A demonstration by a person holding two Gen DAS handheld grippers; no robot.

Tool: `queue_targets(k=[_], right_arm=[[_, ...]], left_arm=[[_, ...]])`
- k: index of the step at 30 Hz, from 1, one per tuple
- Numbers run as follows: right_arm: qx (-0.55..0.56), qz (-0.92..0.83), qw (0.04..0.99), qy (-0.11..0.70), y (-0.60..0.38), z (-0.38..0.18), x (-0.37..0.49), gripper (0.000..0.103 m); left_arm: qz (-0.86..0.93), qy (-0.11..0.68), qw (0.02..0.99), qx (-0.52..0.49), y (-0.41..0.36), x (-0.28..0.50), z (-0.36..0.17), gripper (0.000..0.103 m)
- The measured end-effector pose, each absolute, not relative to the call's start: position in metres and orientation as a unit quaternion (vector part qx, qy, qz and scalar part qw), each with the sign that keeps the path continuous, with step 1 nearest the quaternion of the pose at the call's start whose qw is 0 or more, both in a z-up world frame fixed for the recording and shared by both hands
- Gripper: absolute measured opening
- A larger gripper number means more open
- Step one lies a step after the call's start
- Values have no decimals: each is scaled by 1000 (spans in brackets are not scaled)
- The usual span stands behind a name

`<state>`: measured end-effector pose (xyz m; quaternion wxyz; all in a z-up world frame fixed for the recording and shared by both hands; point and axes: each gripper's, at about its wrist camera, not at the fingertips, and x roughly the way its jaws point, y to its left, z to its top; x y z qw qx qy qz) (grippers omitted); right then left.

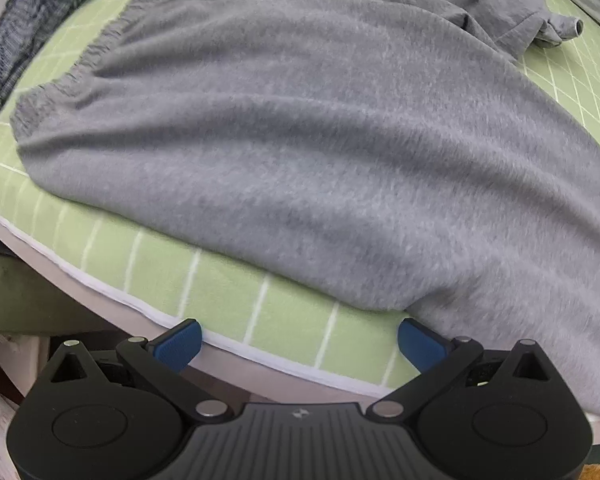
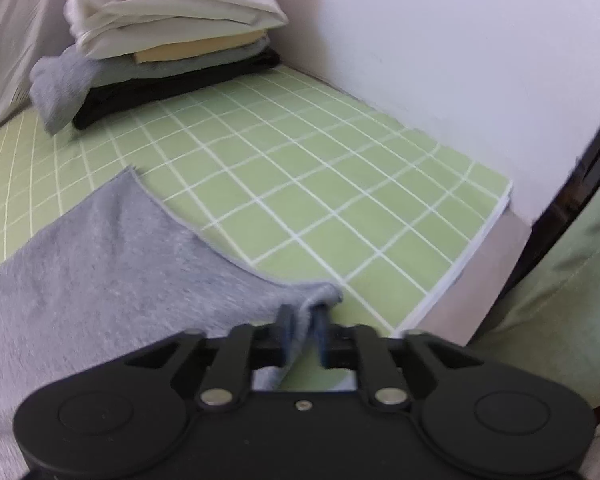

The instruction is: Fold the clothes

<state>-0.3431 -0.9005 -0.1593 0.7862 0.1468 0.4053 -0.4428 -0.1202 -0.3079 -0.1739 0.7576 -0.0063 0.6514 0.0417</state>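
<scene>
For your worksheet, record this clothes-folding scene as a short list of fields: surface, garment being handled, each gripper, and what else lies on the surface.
surface: green checked mat
garment: grey garment spread on the mat
left gripper: open, fingers empty, at the mat's near edge
right gripper: fingers around a corner of the grey garment
finished pile: stack of folded clothes in the far corner
other: dark striped cloth beside the mat

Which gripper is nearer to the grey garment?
Right. The right gripper has a corner of the grey garment between its jaws. The left gripper hangs open over the green mat's edge, just short of the fabric.
</scene>
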Motion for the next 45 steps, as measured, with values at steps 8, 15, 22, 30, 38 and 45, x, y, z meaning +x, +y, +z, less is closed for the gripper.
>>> queue_targets(k=[8,15,22,30,38,45], right_arm=[[88,-402,821,396,-844,-134,-293,89],[93,-332,850,399,-765,-131,-231,102],[126,-275,865,400,-678,-136,-167,103],[151,-234,880,384,-604,-138,-79,103],[198,-211,890,351,-576,-135,19,100],[219,-212,860,409,-569,-151,61,61]], left_arm=[[55,592,803,-35,-265,-107,-131,103],[79,544,835,-37,-212,-61,-112,103],[69,522,850,-30,-171,-3,-109,103],[23,514,857,-23,-138,82,-121,93],[-18,514,858,-11,-141,164,-142,81],[-44,514,857,-15,-149,202,-156,79]])
